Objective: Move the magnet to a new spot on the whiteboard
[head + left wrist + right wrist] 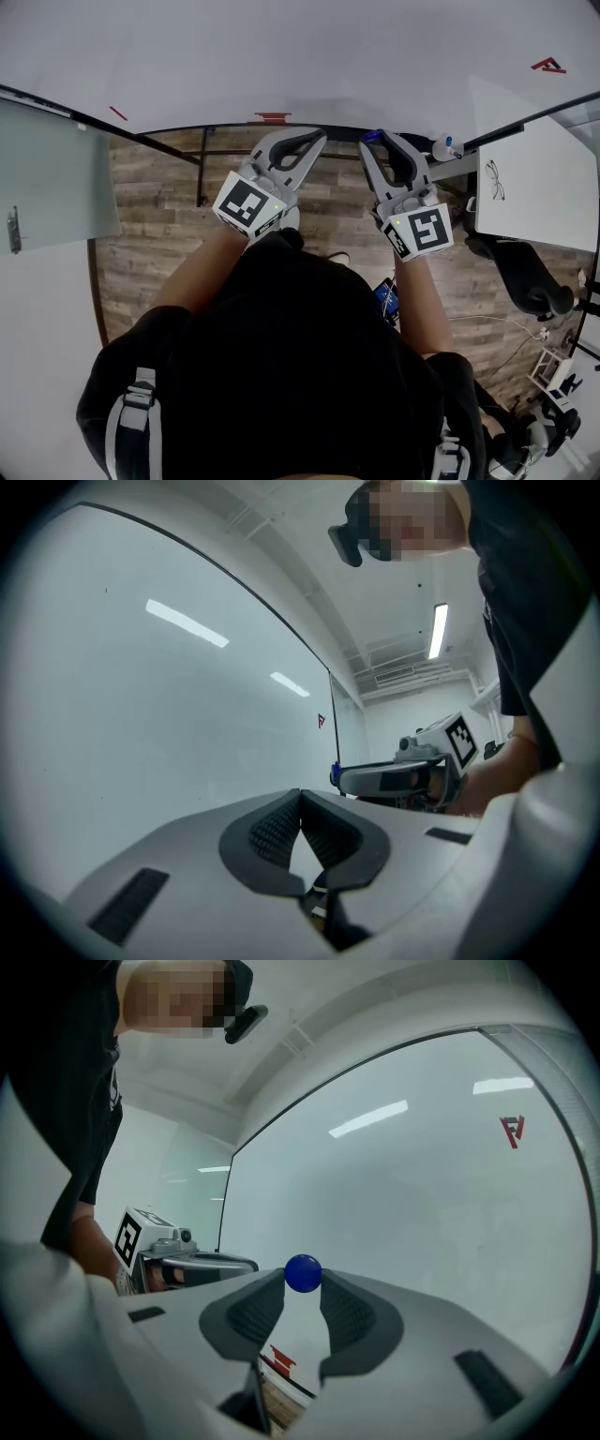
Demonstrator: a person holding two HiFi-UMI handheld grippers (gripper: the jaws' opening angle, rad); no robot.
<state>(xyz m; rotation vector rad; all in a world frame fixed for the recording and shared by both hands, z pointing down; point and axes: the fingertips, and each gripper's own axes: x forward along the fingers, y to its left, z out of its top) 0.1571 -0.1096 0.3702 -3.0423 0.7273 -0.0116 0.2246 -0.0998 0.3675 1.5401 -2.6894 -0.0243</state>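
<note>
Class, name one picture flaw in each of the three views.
Head view: strong wide-angle bend, the whiteboard edge bows. Left gripper view: light streaks glare on the whiteboard, corners dark. Right gripper view: blue magnet sharp, similar glare.

No words or numbers can be read. A red F-like sign [512,1132] stands on the whiteboard [422,1204], upper right of the right gripper view. Black-and-white square code markers cover the left cube [248,205] and right cube [427,231]
</note>
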